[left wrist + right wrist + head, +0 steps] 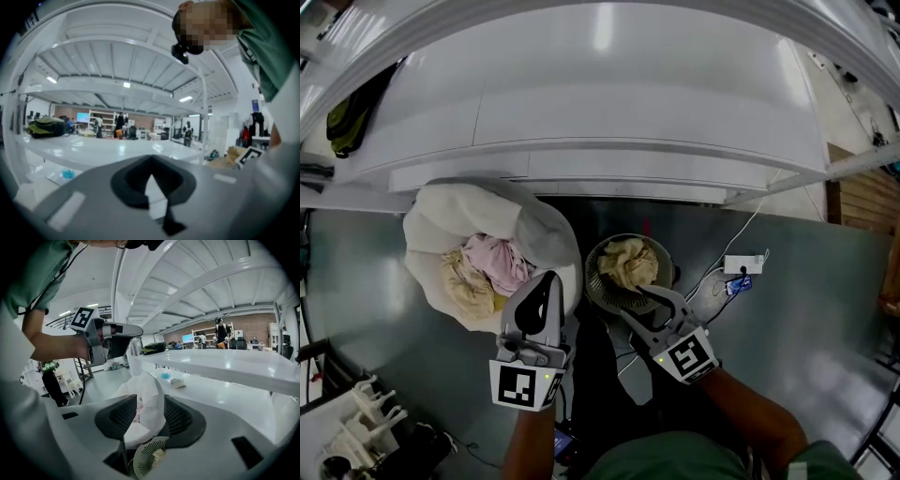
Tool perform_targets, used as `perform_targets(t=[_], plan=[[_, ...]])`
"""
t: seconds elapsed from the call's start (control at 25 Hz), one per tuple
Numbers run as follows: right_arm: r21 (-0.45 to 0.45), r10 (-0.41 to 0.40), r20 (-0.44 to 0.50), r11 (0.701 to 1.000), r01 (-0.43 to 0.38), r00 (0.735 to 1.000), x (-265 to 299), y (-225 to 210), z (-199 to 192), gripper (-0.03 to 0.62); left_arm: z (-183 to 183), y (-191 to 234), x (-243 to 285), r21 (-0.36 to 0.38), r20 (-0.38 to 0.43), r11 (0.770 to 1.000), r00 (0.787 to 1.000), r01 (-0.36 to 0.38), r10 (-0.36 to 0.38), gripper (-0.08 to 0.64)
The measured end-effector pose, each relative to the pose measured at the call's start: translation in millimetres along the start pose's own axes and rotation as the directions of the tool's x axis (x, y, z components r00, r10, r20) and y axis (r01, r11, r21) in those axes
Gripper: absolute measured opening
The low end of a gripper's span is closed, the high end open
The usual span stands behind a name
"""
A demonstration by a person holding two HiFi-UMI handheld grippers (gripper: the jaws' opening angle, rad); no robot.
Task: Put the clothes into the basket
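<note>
Just beyond jaws of right gripper (642,302): beige cloth (628,262)

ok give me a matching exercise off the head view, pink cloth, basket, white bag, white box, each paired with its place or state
Things:
1 pink cloth
2 basket
3 white bag
4 white box

Places or states:
a on the floor at far right, cable attached
b round and grey, just right of the white bag
c lying inside the white bag
d open at the top, cloths inside

Pairs: 1-c, 2-b, 3-d, 4-a
</note>
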State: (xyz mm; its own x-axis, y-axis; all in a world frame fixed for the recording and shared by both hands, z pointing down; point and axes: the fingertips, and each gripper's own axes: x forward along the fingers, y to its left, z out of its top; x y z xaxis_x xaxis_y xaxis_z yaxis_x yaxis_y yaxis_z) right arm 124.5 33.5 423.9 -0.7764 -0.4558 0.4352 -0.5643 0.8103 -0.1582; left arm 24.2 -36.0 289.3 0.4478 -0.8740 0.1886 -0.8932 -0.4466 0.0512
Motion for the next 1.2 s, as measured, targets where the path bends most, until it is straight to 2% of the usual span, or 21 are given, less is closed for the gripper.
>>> perform_targets(t=[0.2, 0.4, 0.76, 0.92, 1.2], plan=[[-0.057, 0.094, -0.012, 0.994, -0.094, 0.996, 40, 32, 22, 0.176, 0, 47, -51, -0.01, 0.005, 0.992, 0.992, -0.124, 0.124, 0.0], [-0.087, 0.185, -0.033, 0.978, -0.187, 0.982, 105, 78, 40, 0.176, -24, 114, -112, -0.05, -0.02, 0.966, 0.968, -0.252, 0.251, 0.0], [-0.126, 0.27, -0.088, 0.952, -0.279, 0.959, 261, 160, 49, 0.178, -78, 232, -212, -0.1, -0.05, 0.921, 0.927, -0.376, 0.373, 0.0], [-0.102, 0.284, -0.121, 0.95, -0.297, 0.951, 336, 188, 31, 0.184, -111, 282, -242, -0.115, -0.071, 0.906, 0.913, -0.408, 0.402, 0.0], [-0.049, 0.267, -0.187, 0.959, -0.28, 0.945, 472, 216, -53, 0.229, -184, 351, -268, -0.139, -0.095, 0.899, 0.909, -0.415, 0.405, 0.0]])
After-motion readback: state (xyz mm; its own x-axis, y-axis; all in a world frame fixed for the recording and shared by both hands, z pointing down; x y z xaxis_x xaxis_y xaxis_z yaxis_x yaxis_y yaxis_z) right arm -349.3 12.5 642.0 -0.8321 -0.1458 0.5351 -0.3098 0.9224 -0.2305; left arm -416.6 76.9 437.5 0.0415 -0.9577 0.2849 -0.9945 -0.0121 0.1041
